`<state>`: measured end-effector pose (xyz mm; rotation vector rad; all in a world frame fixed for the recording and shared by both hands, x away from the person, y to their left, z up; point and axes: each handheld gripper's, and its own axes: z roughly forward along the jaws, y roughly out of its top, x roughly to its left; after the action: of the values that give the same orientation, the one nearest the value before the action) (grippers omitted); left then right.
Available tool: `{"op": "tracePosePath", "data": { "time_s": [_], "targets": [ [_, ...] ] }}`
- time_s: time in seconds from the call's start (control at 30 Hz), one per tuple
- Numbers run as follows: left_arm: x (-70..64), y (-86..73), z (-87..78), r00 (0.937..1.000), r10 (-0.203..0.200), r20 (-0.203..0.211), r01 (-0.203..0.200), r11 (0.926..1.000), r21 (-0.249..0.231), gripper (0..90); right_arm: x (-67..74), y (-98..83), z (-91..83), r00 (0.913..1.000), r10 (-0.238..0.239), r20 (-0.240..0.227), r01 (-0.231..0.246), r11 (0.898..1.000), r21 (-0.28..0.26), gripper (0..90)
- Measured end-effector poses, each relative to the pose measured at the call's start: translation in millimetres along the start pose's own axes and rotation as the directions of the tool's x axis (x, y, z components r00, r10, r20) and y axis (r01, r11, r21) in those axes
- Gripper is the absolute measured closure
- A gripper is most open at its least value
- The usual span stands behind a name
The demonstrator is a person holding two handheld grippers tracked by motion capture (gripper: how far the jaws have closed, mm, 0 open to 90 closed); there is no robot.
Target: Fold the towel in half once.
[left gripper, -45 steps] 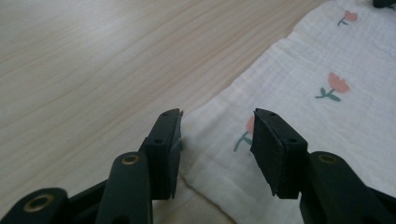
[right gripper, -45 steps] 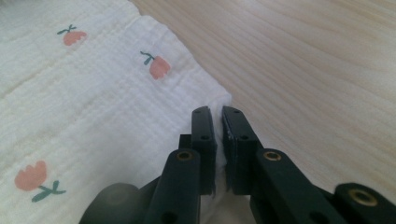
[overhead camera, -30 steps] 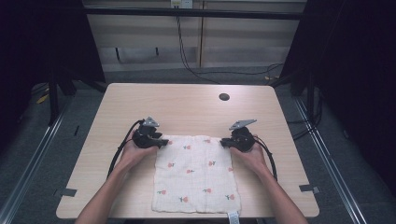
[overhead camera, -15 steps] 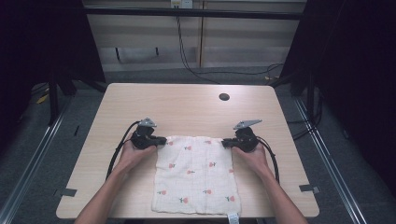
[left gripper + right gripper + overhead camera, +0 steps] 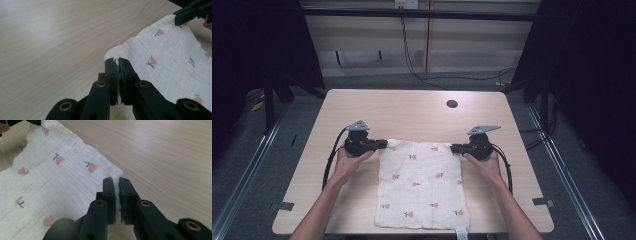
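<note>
Light wooden table [image 5: 412,112] (round dark hole [image 5: 452,104] near far edge), flower-printed white cloth [image 5: 422,185] on it

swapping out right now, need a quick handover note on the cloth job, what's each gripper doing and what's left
Left gripper: shut on the far left corner of the cloth; its fingers have just been closing, with the cloth corner between them.
Right gripper: shut on the far right corner.
Cloth: white with small red flowers, spread on the table, near edge at the table's front edge, far edge slightly raised between the two grippers.
Done: both far corners pinched.
Left: probably a fold, likely bringing the far edge toward the near edge, then releasing. Keep both grips even so the cloth doesn't skew.
</note>
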<state>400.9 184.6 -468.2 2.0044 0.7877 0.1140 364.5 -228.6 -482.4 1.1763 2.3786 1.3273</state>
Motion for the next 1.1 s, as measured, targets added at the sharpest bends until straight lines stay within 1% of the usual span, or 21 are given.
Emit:
{"op": "tracePosePath", "data": {
  "time_s": [0.07,0.13,0.17,0.2,0.27,0.3,0.37,0.4,0.43,0.47,0.53,0.57,0.6,0.63,0.67,0.7,0.77,0.87,0.97,1.03,1.1],
  "targets": [
    [0.3,0.4,-1.4,1.0000,0.002,0.001,-0.002,1.0000,-0.001,86.5,-0.4,-0.5,-0.4,1.0000,0.008,-0.001,-0.008,1.000,0.003,84.4],
    [0.7,1.3,-4.0,1.0000,-0.003,0.006,0.003,0.9999,-0.016,86.5,-1.0,-0.5,-1.0,1.0000,0.008,-0.004,-0.008,1.000,0.000,84.4],
    [0.2,2.9,-6.1,0.9999,-0.005,0.010,0.006,0.9996,-0.027,86.6,-1.4,1.0,-3.2,0.9998,0.017,-0.012,-0.017,1.000,-0.021,84.5],
    [0.2,2.9,-6.1,0.9999,-0.005,0.010,0.006,0.9996,-0.027,86.5,-1.4,1.0,-3.2,0.9998,0.017,-0.012,-0.017,1.000,-0.021,84.5],
    [-0.7,5.7,-8.6,0.9996,-0.006,0.027,0.007,0.9989,-0.047,86.6,-0.7,3.8,-6.2,0.9997,0.019,-0.017,-0.019,0.999,-0.036,84.6],
    [-2.0,8.2,-10.7,0.9993,-0.002,0.036,0.004,0.9982,-0.060,86.6,-0.4,6.1,-8.6,0.9994,0.024,-0.025,-0.025,0.998,-0.052,84.6],
    [-2.8,9.1,-11.2,0.9992,0.002,0.040,0.000,0.9980,-0.063,86.6,-0.2,7.6,-10.1,0.9993,0.025,-0.027,-0.026,0.998,-0.059,84.6],
    [-5.2,10.1,-12.3,0.9993,0.017,0.034,-0.014,0.9973,-0.073,86.6,-0.2,8.8,-11.3,0.9995,0.020,-0.026,-0.022,0.998,-0.061,84.6],
    [-9.3,12.6,-14.3,0.9989,0.022,0.043,-0.018,0.9963,-0.084,86.7,-0.6,12.7,-16.5,0.9996,0.014,-0.025,-0.015,0.997,-0.071,84.6],
    [-9.3,12.6,-14.3,0.9989,0.022,0.043,-0.018,0.9963,-0.084,86.7,-0.6,12.7,-16.5,0.9996,0.014,-0.025,-0.015,0.997,-0.071,84.6],
    [-12.3,15.8,-16.9,0.9982,0.033,0.051,-0.028,0.9955,-0.090,86.7,0.1,14.7,-22.5,0.9996,0.008,-0.027,-0.010,0.996,-0.089,84.6],
    [-13.7,18.1,-20.0,0.9980,0.039,0.050,-0.034,0.9944,-0.100,86.7,-0.3,17.0,-29.3,0.9997,0.006,-0.024,-0.009,0.995,-0.103,84.6],
    [-13.7,18.1,-20.0,0.9980,0.039,0.050,-0.034,0.9944,-0.100,86.7,-0.3,17.0,-29.3,0.9997,0.006,-0.024,-0.009,0.995,-0.103,84.6],
    [-15.3,20.7,-24.0,0.9978,0.043,0.051,-0.038,0.9940,-0.103,86.8,-1.6,19.9,-35.9,0.9997,0.009,-0.023,-0.012,0.992,-0.124,84.7],
    [-15.3,20.7,-24.0,0.9978,0.043,0.051,-0.038,0.9940,-0.103,86.8,-1.6,19.9,-35.9,0.9997,0.009,-0.023,-0.012,0.992,-0.124,84.7],
    [-16.9,21.1,-26.5,0.9977,0.048,0.047,-0.043,0.9937,-0.103,86.8,-2.1,22.7,-40.6,0.9996,0.010,-0.026,-0.013,0.990,-0.142,84.8],
    [-17.4,21.1,-26.2,0.9977,0.053,0.043,-0.048,0.9937,-0.101,86.8,-2.5,24.6,-42.0,0.9996,0.009,-0.027,-0.013,0.988,-0.151,84.8],
    [-15.0,22.8,-24.6,0.9983,0.044,0.037,-0.040,0.9939,-0.102,86.7,-2.5,26.0,-40.0,0.9996,0.002,-0.027,-0.006,0.989,-0.146,84.9],
    [-13.0,25.7,-22.8,0.9989,0.033,0.035,-0.028,0.9925,-0.119,86.7,-2.9,29.2,-36.3,0.9998,0.000,-0.022,-0.003,0.990,-0.141,84.9],
    [-11.6,28.2,-20.4,0.9991,0.029,0.032,-0.025,0.9922,-0.122,86.7,-3.8,31.7,-34.9,0.9998,0.006,-0.021,-0.009,0.989,-0.147,84.8],
    [-9.2,33.9,-18.5,0.9993,0.031,0.023,-0.028,0.9931,-0.114,86.7,-6.2,37.1,-33.8,0.9999,0.000,-0.015,-0.003,0.989,-0.146,84.8]
  ]
}}
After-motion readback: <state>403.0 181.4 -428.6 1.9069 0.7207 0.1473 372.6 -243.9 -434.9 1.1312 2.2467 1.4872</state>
